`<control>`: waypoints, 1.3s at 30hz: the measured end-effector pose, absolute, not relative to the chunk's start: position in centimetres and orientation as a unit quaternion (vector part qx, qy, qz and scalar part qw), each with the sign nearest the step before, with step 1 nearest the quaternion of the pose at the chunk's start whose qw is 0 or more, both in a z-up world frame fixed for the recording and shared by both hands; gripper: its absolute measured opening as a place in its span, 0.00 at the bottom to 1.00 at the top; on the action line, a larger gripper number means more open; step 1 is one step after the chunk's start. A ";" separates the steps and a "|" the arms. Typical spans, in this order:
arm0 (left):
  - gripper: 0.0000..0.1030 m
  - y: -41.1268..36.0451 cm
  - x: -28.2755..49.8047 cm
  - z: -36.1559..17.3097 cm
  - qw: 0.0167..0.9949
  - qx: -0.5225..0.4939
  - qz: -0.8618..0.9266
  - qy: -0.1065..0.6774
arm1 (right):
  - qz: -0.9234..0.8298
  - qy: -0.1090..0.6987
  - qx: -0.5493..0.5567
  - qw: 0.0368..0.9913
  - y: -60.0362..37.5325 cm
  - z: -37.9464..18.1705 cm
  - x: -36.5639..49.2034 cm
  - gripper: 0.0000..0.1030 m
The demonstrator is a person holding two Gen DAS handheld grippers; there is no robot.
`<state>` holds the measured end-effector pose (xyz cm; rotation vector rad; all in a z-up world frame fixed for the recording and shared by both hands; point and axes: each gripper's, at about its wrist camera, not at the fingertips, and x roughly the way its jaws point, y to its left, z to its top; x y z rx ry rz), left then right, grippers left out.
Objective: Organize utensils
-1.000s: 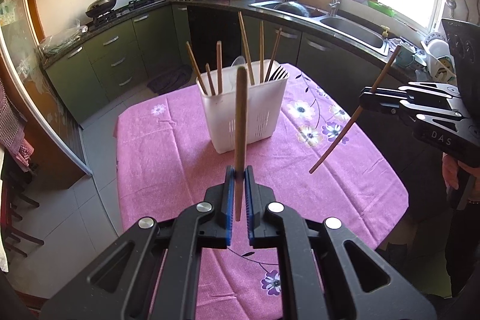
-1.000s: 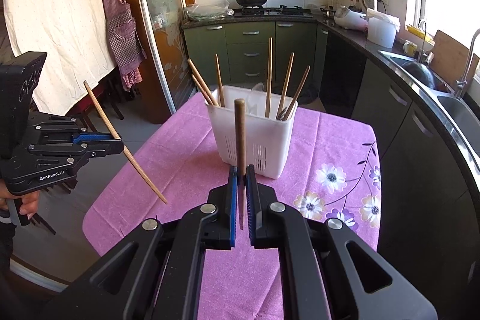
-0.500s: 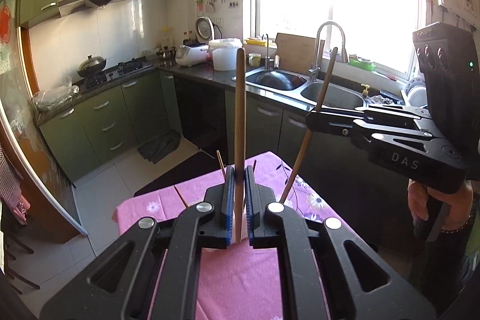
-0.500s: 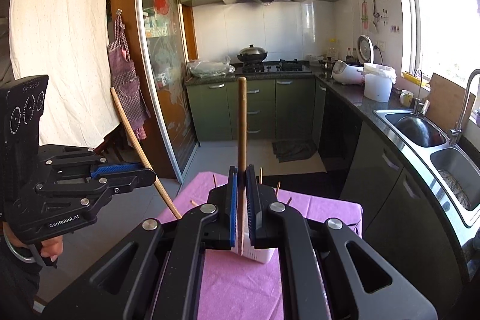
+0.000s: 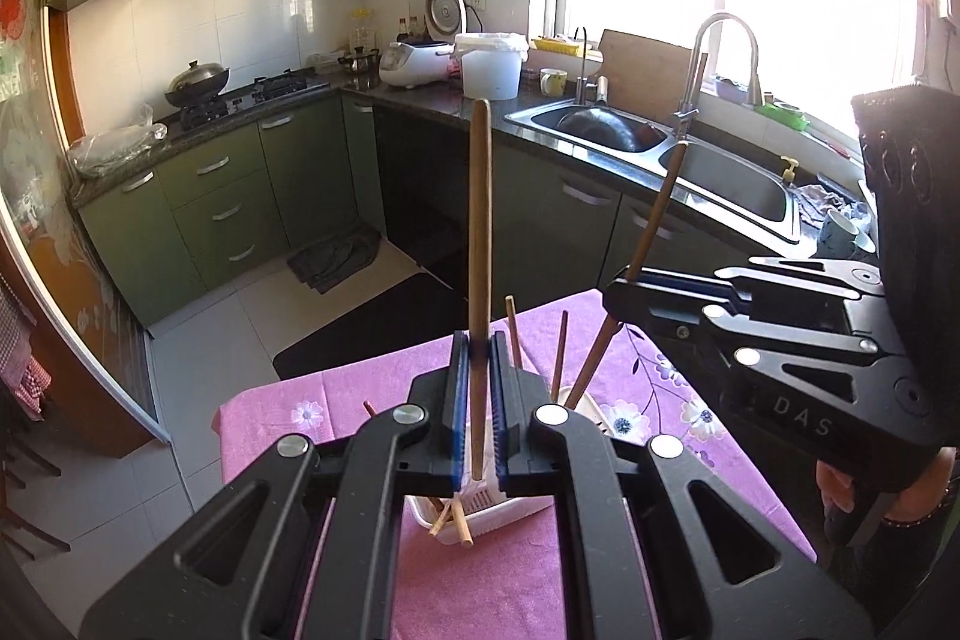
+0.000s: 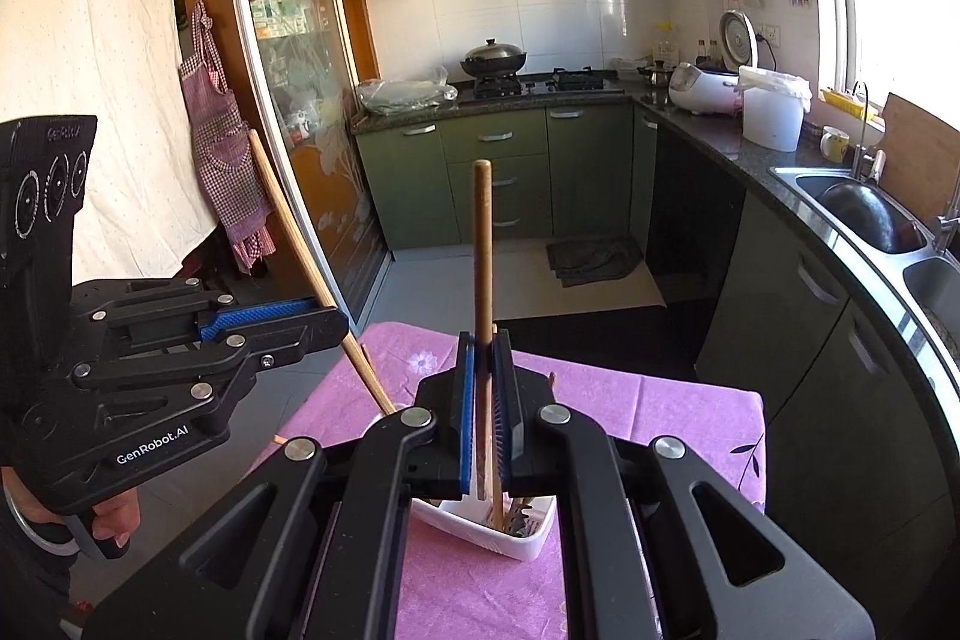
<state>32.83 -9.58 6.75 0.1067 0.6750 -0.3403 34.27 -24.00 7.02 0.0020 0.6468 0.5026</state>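
Left gripper [image 5: 480, 400] clamps chopstick [image 5: 480, 244] | right gripper [image 6: 486, 400] clamps second chopstick [image 6: 483, 256]

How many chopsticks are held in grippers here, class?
2. One chopstick stands upright, clamped in the left gripper; the other chopstick is clamped in the right gripper. More chopsticks stand in the white holder below, some possibly hidden.
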 end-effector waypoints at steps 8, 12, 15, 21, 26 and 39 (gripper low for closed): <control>0.07 -9.1 33.2 3.9 0.921 0.056 -0.169 0.346 | 0.241 0.339 -0.010 0.909 -23.1 2.1 34.9 0.06; 0.07 -9.3 33.4 3.2 0.918 0.058 -0.170 0.353 | 0.239 0.345 -0.012 0.908 -22.8 0.9 35.2 0.06; 0.07 -9.5 33.3 2.6 0.918 0.064 -0.168 0.354 | 0.240 0.348 -0.012 0.906 -22.9 0.2 35.1 0.06; 0.07 -10.1 33.2 1.7 0.917 0.075 -0.164 0.354 | 0.241 0.357 -0.011 0.902 -22.8 -0.9 35.6 0.06; 0.07 -10.3 33.4 1.1 0.917 0.076 -0.160 0.358 | 0.243 0.367 -0.015 0.898 -22.4 -1.8 35.8 0.07; 0.32 -8.7 27.5 4.4 0.937 0.073 -0.148 0.308 | 0.248 0.324 -0.008 0.913 -24.0 1.8 28.9 0.19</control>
